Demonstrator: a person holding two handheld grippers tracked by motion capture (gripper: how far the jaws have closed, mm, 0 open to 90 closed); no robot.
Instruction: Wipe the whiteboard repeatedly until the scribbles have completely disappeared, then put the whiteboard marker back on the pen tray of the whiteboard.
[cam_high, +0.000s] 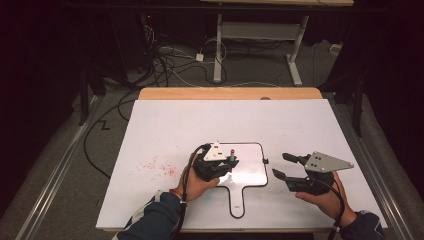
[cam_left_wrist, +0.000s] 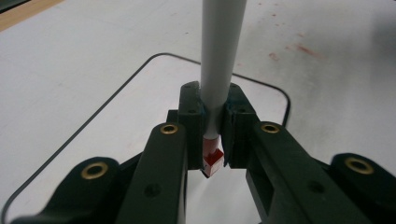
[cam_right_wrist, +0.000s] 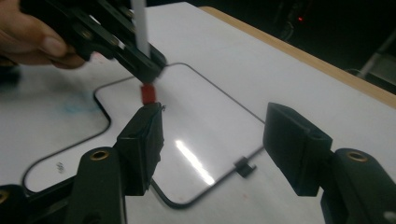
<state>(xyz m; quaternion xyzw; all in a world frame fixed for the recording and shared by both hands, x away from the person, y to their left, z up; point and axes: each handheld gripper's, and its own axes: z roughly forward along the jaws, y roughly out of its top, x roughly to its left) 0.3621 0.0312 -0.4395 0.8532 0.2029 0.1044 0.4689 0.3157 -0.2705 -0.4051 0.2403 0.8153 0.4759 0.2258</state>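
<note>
A small paddle-shaped whiteboard (cam_high: 252, 177) with a black rim lies on the white table cover. My left gripper (cam_high: 231, 164) stands over the board's left part, shut on a grey-white marker (cam_high: 232, 153) held upright. In the left gripper view the marker (cam_left_wrist: 222, 56) is pinched between the pads, its red end (cam_left_wrist: 212, 159) pointing down at the board (cam_left_wrist: 116, 140). My right gripper (cam_high: 281, 165) hovers just right of the board, open and holding nothing. The right gripper view looks between its own spread jaws (cam_right_wrist: 217, 135) at the board (cam_right_wrist: 205, 116), the left gripper (cam_right_wrist: 144, 65) and the marker's red end (cam_right_wrist: 148, 93).
Red smudges (cam_high: 157, 167) mark the white cover left of the board. A small black clip (cam_right_wrist: 245, 166) sits on the board's rim. The table's wooden far edge (cam_high: 230, 93) shows beyond the cover. Cables and desk legs (cam_high: 218, 55) lie on the floor behind.
</note>
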